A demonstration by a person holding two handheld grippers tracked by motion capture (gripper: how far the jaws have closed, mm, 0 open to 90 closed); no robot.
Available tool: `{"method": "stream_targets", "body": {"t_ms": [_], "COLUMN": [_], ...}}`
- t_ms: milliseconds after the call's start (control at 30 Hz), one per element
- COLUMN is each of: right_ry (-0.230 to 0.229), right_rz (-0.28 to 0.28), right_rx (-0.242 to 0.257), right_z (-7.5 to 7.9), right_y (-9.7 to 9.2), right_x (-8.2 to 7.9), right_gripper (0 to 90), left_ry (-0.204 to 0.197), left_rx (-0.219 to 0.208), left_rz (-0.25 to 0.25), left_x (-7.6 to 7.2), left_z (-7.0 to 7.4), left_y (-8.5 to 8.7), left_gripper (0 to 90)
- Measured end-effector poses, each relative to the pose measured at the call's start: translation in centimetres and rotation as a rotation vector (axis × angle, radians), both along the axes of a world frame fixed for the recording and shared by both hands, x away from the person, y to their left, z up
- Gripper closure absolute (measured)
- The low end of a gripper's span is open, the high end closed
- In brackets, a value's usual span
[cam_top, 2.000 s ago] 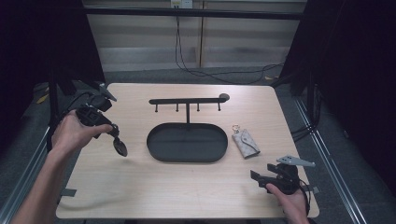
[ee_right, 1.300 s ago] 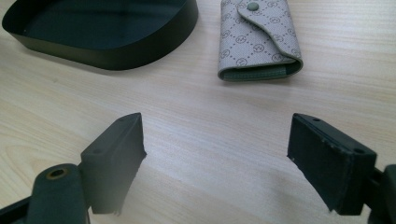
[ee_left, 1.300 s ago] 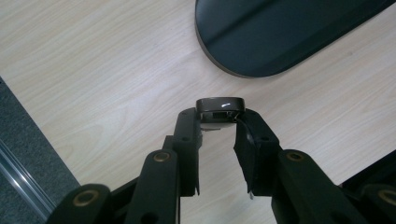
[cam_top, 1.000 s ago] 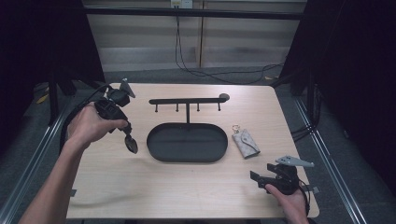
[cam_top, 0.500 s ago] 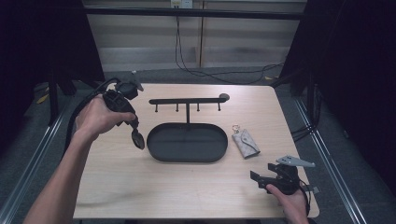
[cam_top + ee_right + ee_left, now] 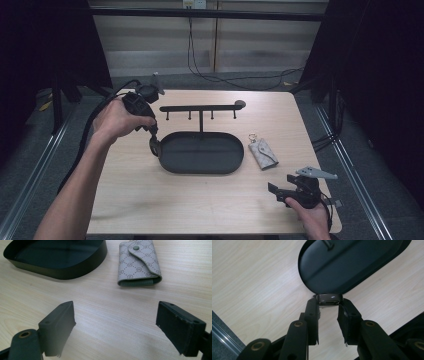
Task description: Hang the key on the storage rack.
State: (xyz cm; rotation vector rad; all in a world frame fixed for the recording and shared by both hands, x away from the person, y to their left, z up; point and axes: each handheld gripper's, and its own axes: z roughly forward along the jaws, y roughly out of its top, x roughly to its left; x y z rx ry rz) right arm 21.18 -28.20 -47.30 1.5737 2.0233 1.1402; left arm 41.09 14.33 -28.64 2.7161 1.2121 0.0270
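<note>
My left gripper (image 6: 153, 144) points down at the left end of the black oval tray (image 6: 239, 156), shut on a small glossy dark object (image 6: 155, 149). In the left gripper view that object (image 6: 329, 298) sits pinched between the jaw tips, just outside the tray's rim (image 6: 307, 282). My right gripper (image 6: 280, 186) rests low at the table's front right. It is open, its jaws have just been opening, and nothing lies between them (image 6: 115, 320). A grey patterned key case (image 6: 262, 151) lies right of the tray, ahead of the right gripper (image 6: 138, 262).
A black rack with a bar and several small hooks (image 6: 200, 107) rises from the tray's far side. The tray wall (image 6: 75, 270) is at the upper left in the right gripper view. Bare wooden tabletop (image 6: 190, 205) spreads in front; black cables trail behind the table.
My left hand has carried the dark object to the right, from the table's left side to the tray's left rim. The right hand has stayed in place.
</note>
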Motion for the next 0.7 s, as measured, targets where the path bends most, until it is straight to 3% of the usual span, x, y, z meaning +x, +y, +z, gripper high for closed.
{"method": "stream_targets", "body": {"t_ms": [200,500,633,700], "right_ry": [-0.004,-0.017,-0.016,-0.018], "right_rz": [0.006,0.014,0.018,0.022], "right_rx": [0.001,-0.001,-0.009,-0.005], "right_z": [0.0,0.1,0.1,0.1], "right_y": [0.0,0.0,0.1,0.1], "right_x": [-0.1,-0.2,-0.2,-0.2], "right_gripper": [15.0,14.9,15.0,14.9], "left_ry": [0.019,0.019,0.024,0.009], "left_rx": [0.018,0.019,0.043,0.047], "left_rz": [-0.025,-0.012,-0.013,0.012], "left_x": [0.6,1.6,2.2,2.5], "left_z": [-0.5,-0.9,-1.2,-1.4], "left_y": [-1.5,-2.7,-3.4,-3.8], "left_gripper": [70.6,70.6,70.6,70.6]}}
